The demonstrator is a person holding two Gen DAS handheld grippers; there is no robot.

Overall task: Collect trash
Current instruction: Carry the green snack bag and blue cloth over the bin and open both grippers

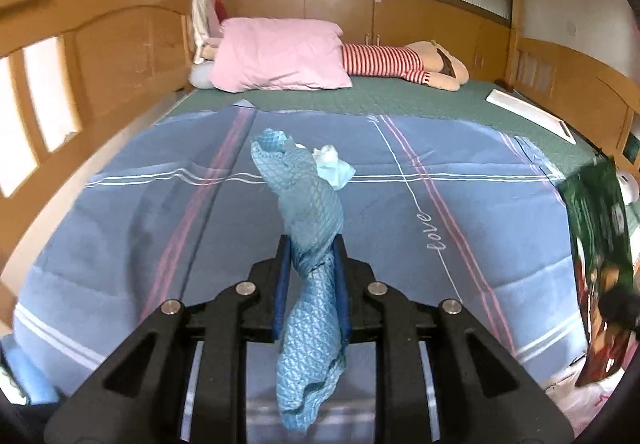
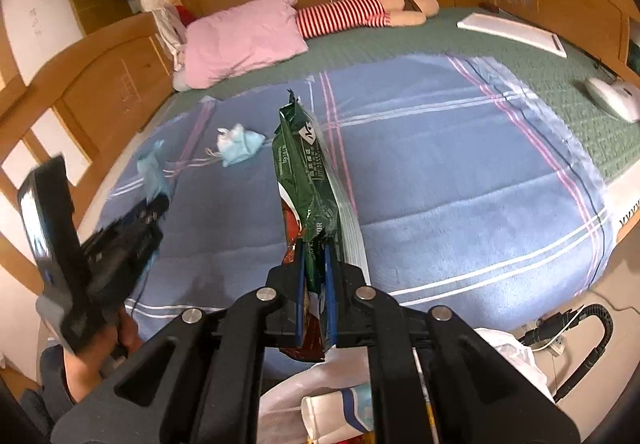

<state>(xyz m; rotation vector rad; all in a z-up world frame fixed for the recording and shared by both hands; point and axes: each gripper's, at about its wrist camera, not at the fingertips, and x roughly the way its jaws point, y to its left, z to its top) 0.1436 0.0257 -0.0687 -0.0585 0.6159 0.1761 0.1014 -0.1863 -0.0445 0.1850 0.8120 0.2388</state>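
Note:
My left gripper [image 1: 311,256] is shut on a blue quilted cloth [image 1: 308,204] that stands up between its pads and hangs down behind them, above the blue blanket [image 1: 460,244]. My right gripper [image 2: 316,256] is shut on a green snack wrapper [image 2: 308,168], held above the blanket's near edge. The wrapper also shows at the right of the left wrist view [image 1: 600,264]. A crumpled white and blue tissue wad [image 2: 238,144] lies on the blanket beyond the left gripper [image 2: 156,200]; it also shows in the left wrist view [image 1: 334,166]. A white plastic bag [image 2: 332,400] with trash inside sits below my right gripper.
A pink pillow [image 1: 280,56] and a striped doll [image 1: 400,62] lie at the bed's far end on the green mattress cover [image 1: 420,96]. A white flat board [image 2: 512,30] and a white device [image 2: 612,98] lie at the right. Wooden bed rails [image 1: 100,56] flank the bed. A black cable [image 2: 580,344] is on the floor.

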